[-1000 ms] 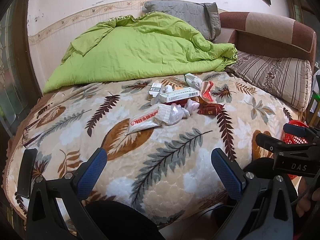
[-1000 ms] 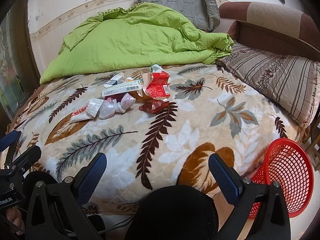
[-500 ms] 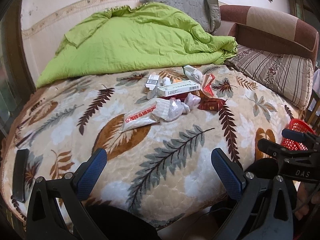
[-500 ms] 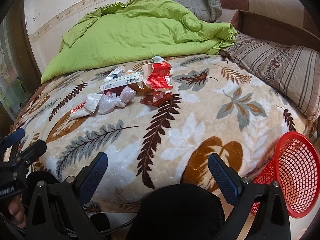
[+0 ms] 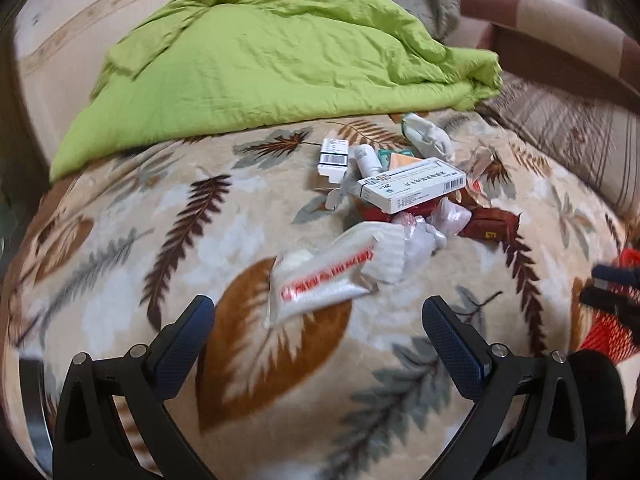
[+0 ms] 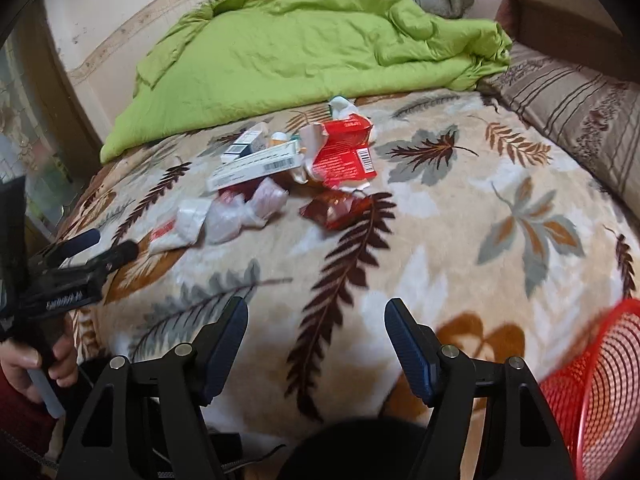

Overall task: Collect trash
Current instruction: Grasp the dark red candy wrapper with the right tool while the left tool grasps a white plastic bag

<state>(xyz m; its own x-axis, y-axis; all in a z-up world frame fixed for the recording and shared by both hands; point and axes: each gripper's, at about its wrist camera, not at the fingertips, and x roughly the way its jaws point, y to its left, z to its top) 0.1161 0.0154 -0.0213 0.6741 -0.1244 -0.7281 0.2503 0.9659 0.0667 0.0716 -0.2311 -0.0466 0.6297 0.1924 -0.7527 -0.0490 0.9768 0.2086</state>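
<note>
My left claw (image 5: 318, 334) hangs low over the blanket (image 5: 120, 264) with its fingers spread wide and nothing between them. The nearest piece of trash, a white pouch (image 5: 326, 280) with red print, lies just ahead of the gap, a touch left of centre. Its long axis runs on a slant, near end toward my left finger, far end up and to the right, where it touches the crumpled clear bag (image 5: 424, 236). I judge my fingers would straddle it across the narrow way only if I turn the wrist a little; as it stands they line up nearer its length.

Behind the pouch sits the rest of the heap: the long white box (image 5: 416, 190) perched on top, a small carton (image 5: 333, 159) to its left, a dark red wrapper (image 5: 490, 226) to its right. All of it lies mid-bed, short of the green quilt (image 5: 260, 68).

My right claw (image 6: 316, 340) is also apart and empty, held level, pointing across the bed. From there the heap lies up and to the left, well apart from it; the torn red pack (image 6: 344, 156) is the piece most in its line. So the left hand is nearer the pouch, the right hand nearer the red basket (image 6: 600, 380), which stands off the bed's edge just beside that claw's right finger. Nothing is in the basket that I can see.
</note>
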